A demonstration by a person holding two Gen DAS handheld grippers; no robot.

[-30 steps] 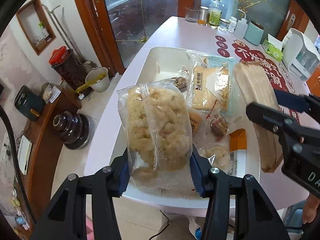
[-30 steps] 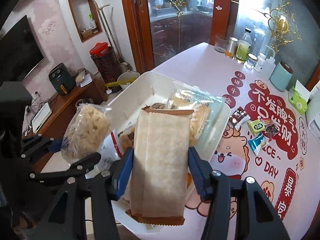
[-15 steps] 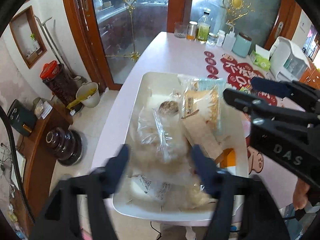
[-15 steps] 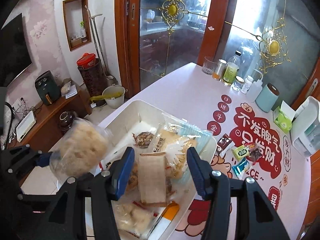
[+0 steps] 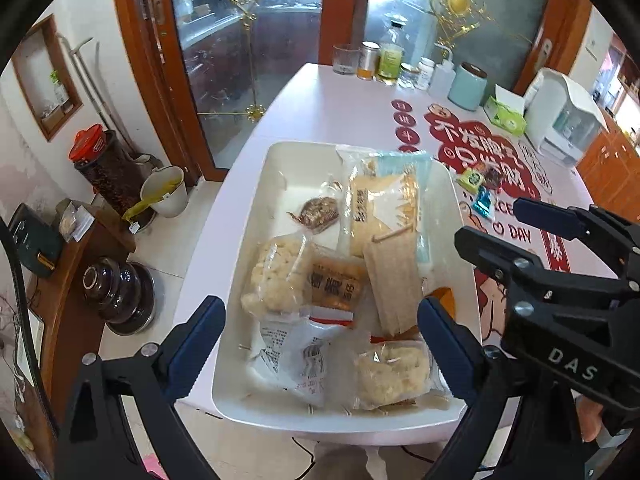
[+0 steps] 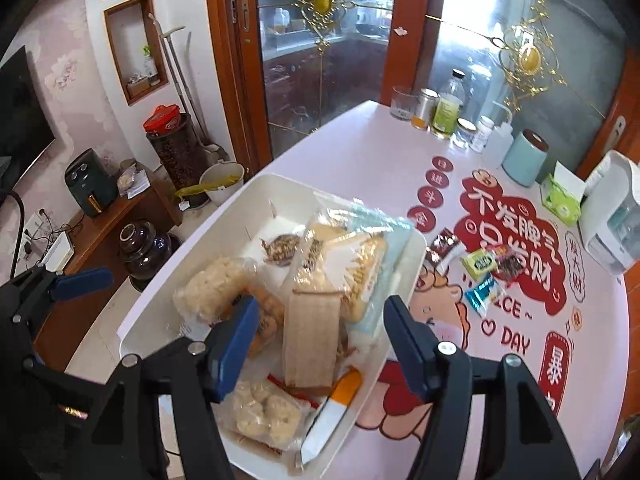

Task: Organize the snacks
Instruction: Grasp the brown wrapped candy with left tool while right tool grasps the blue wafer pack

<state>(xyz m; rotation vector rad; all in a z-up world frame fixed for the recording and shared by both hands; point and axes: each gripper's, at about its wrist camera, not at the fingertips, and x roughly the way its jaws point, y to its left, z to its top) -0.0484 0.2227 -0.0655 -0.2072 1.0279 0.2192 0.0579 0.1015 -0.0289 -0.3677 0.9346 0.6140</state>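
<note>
— Since the puffed-rice bag [image 5: 276, 276] and the brown paper packet [image 6: 310, 340] both lie inside the white tray [image 5: 256, 208], what does finishing this drop-off well look like?

— Mostly a clean exit. The left gripper [image 5: 320, 308] has just been opening and its jaws stand wide, with nothing pressed between them. The bag rests flat among the other packs, apart from both pads.

— And the right gripper [image 6: 320, 308]?

— Its jaws have just been opening too, to a moderate gap. The brown packet shows between them in the wrist view, but it lies on the pile below and the pads do not touch it. I'd spread those jaws further before moving off, so no pad catches the packet's folded top edge.

— Which way should they leave?

— Straight up and back, I think. The wrappers are thin, crinkly film stacked loosely, so a sideways sweep could drag 1 over the rim. The 2 tools are also close together, so moving 1 at a time seems safer.

— Is the job done after that?

— Probably not. On the table [image 6: 360, 152], just beside the tray's right wall, lie 4 loose small snacks: a green packet [image 6: 480, 263], a blue packet [image 6: 482, 294] and 2 dark packets [image 6: 442, 246]. They sit on the right gripper's side, so that tool looks best placed to fetch them, pinching each across its short width. The tray's far end is bare and could take them.
</note>
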